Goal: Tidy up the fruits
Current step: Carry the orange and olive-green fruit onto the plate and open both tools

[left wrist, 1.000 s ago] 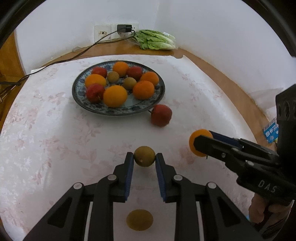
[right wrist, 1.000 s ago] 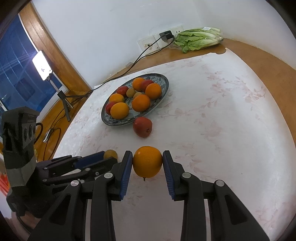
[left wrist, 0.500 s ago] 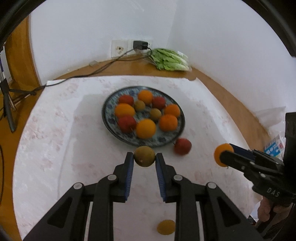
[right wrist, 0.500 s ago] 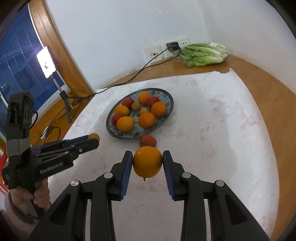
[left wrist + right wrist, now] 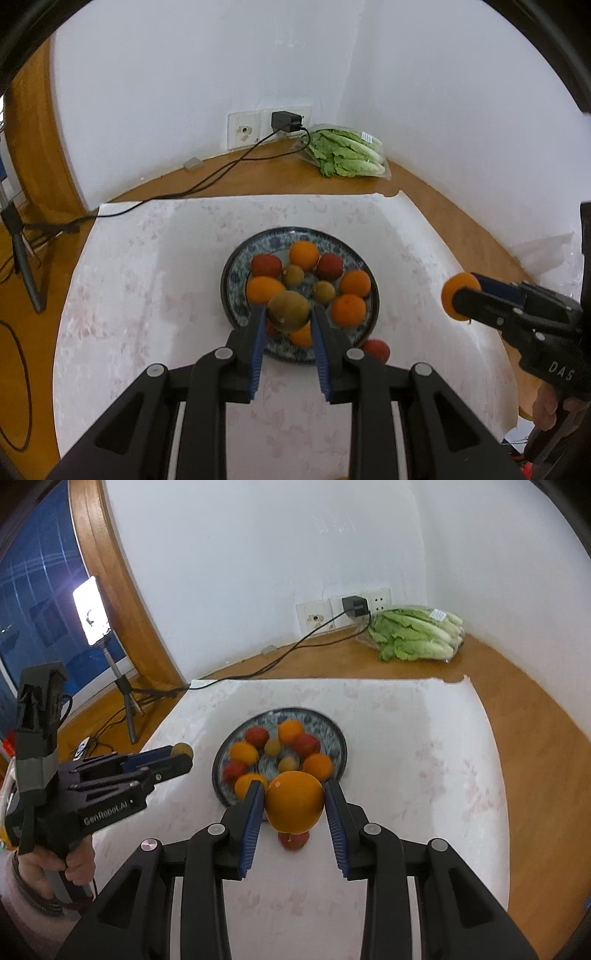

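Brown kiwi sits clamped in my left gripper — my right gripper pinches an orange (both raised above the plate).

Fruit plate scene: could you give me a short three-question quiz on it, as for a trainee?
1. True or false: the left tongs are shut on a kiwi.
2. What do the right tongs hold? A) red apple B) orange C) lettuce
3. Fill in: the one red fruit off the blue patterned plate lies on the ____.

Key: 1 true. 2 B, the orange. 3 tablecloth; the red fruit sits just beside the plate's near rim.
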Demonstrator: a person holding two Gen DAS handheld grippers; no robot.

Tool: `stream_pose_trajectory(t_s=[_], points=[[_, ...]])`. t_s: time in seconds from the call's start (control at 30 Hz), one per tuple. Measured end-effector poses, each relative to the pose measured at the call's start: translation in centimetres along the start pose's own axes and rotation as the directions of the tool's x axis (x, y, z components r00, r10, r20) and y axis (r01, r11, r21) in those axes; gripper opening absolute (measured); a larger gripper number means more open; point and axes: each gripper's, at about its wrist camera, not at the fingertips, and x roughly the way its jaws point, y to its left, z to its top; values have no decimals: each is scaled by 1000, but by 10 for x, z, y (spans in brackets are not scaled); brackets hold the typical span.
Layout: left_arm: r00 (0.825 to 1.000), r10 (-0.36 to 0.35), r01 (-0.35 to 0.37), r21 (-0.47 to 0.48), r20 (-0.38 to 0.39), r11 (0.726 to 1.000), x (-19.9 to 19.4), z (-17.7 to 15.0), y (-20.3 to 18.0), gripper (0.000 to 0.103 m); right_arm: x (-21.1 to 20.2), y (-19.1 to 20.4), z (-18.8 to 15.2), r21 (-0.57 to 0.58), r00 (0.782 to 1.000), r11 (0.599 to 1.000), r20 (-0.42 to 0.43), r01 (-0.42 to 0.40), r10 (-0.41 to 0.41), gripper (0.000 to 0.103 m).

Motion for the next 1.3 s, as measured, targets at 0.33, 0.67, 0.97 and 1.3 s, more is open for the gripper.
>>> stream_pose_trajectory(t_s=[0.33, 0.67, 0.97, 1.3], points=[[1000, -17, 17, -7, -24, 1000, 42, 8, -6, 25, 39, -1, 28, -37, 999, 999, -21, 24, -25, 35], [998, -16, 13, -36, -68, 999, 78, 2, -1, 25, 97, -22, 34, -26, 997, 998, -57, 58, -60, 35], [998, -18, 18, -14, -65, 1000, 89, 1, -7, 25, 122, -29, 36, -39, 994, 996, -72, 76, -79, 34], [998, -7, 8, 21, -55, 1000, 90, -2, -14, 26, 136, -30, 31, -48, 993, 996, -88, 78, -82, 35]])
